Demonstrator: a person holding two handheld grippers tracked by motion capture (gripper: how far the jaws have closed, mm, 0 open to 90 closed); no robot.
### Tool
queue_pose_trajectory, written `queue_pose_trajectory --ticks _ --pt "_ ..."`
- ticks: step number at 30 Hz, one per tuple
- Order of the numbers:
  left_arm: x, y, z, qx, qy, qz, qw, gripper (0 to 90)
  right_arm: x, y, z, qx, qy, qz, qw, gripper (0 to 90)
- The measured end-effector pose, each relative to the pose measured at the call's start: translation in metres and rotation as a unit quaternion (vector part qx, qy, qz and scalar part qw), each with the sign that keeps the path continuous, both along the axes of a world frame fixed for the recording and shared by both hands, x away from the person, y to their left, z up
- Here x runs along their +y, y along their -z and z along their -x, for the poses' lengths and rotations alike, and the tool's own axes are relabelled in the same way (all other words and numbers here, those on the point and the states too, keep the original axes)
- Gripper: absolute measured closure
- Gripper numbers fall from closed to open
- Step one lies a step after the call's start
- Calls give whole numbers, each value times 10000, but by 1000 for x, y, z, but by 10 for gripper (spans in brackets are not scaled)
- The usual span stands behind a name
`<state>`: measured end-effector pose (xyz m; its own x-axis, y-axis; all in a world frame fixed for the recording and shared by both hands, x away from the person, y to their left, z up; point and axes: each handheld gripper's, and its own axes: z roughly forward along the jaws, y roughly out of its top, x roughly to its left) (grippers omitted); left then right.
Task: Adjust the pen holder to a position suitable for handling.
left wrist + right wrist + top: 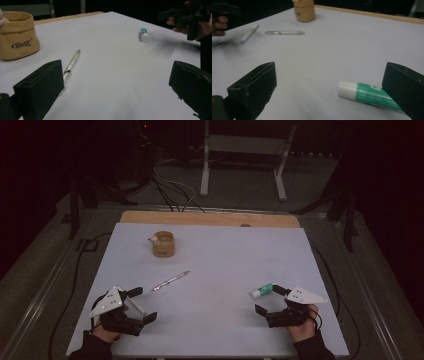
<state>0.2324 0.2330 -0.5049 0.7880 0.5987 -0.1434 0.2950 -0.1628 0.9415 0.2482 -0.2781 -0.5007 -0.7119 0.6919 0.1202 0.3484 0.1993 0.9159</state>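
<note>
Here the glue stick lay flat on the smooth pale desk, well apart from the tan cloth pouch and nearer the person than it. It was a short round cylinder, green-bodied with a white cap. Its long axis ran slantwise, the cap end pointing toward the pouch's side of the desk. The right gripper stood open, black blocky jaws apart, one just beside the stick's green end. The left gripper was also open, holding nothing. A slim clear pen lay between pouch and grippers.
</note>
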Motion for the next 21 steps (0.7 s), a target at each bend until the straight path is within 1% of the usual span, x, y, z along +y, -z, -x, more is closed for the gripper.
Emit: queue_pose_trajectory --ticks 1,2,3,4,6,7,8,9,10,11,13,14,15,16,17,18,20,21 --pt "0 0 -1 24 -26 25 10000 2 0 -1 0 -18 -52 -33 10000 0" --pt "-1 0 -2 52 -38 36 10000 2 0 -2 1 -92 -122 -106 9998 0" --pt "-1 0 -2 52 -38 36 10000 2 -1 -2 1 -144 -175 -192 9996 0" --pt "-2 0 -2 18 -58 38 10000 2 -1 -2 0 -190 -210 -223 9994 0" --pt "-2 -1 -2 18 -60 6 10000 2 -1 -2 1 -408 -240 -228 9986 0" --pt "-2 -1 -2 18 -60 6 10000 2 -2 -3 1 -474 -232 -252 9983 0" --pt "-2 0 0 2 -49 -51 10000 2 -2 -4 2 -563 -225 -306 9977 0" --pt "-2 0 0 9 -33 -82 10000 2 -2 -4 3 -658 -208 -319 9971 0" --pt "-2 -1 0 4 -36 -120 9999 2 -2 -5 3 -700 -188 -294 9969 0" --pt "-2 -1 1 14 -23 -174 9998 2 -2 -5 3 -682 -200 -327 9969 0" --pt "-2 -1 1 23 9 -190 9998 2 -2 -5 3 -594 -190 -384 9973 0" --pt "-3 -1 1 73 127 -201 9997 2 -2 -5 3 -565 -175 -392 9975 0" --pt "-4 -2 2 96 194 -230 9995 2 -2 -6 4 -536 -181 -453 9974 0" --pt "-4 -3 2 86 218 -288 9993 2 -2 -6 4 -553 -170 -517 9970 0" --pt "-5 -4 3 96 305 -300 9990 2 -2 -7 5 -589 -150 -518 9968 0" --pt "-6 -6 3 122 394 -296 9987 2 -1 -8 6 -614 -163 -505 9967 0" --pt "-7 -11 4 87 436 -230 9987 2 1 -9 7 -632 -170 -503 9966 0" --pt "-7 -11 4 87 436 -230 9987 1 2 -10 7 -623 -177 -516 9966 0"
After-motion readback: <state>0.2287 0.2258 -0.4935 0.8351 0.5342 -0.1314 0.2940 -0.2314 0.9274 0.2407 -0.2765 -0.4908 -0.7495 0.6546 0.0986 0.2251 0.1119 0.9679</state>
